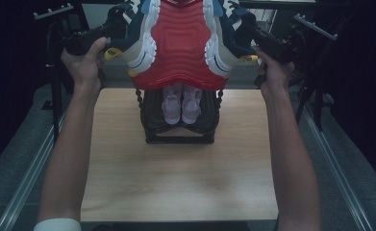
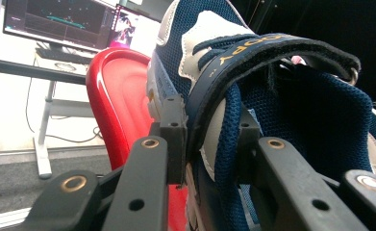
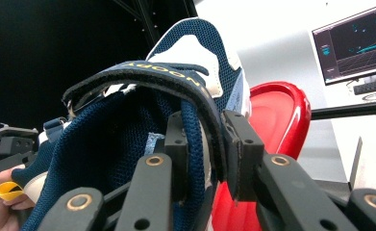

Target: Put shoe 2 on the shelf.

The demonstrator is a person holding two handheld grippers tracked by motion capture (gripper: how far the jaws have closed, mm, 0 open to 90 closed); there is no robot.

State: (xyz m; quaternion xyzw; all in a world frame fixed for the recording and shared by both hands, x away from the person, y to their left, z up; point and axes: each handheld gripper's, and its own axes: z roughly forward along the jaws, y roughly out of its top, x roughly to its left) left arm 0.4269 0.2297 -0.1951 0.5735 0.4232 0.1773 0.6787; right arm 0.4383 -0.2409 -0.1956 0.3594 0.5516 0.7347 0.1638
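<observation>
I hold a pair of navy and white sneakers up high over the table's far end, red soles (image 1: 183, 43) facing the high view. My left gripper (image 1: 109, 32) is shut on the left sneaker (image 1: 142, 45). In the left gripper view its jaws (image 2: 209, 139) pinch the navy mesh collar wall and strap of that sneaker (image 2: 291, 110). My right gripper (image 1: 256, 34) is shut on the right sneaker (image 1: 220, 45). In the right gripper view the jaws (image 3: 207, 144) clamp the collar and strap of that sneaker (image 3: 113, 144).
A black shoe rack (image 1: 180, 137) stands at the far middle of the wooden table (image 1: 176, 178), with a small lilac pair of shoes (image 1: 181, 103) on it. Dark metal stands flank the table. Monitors (image 2: 56, 21) sit behind on a desk.
</observation>
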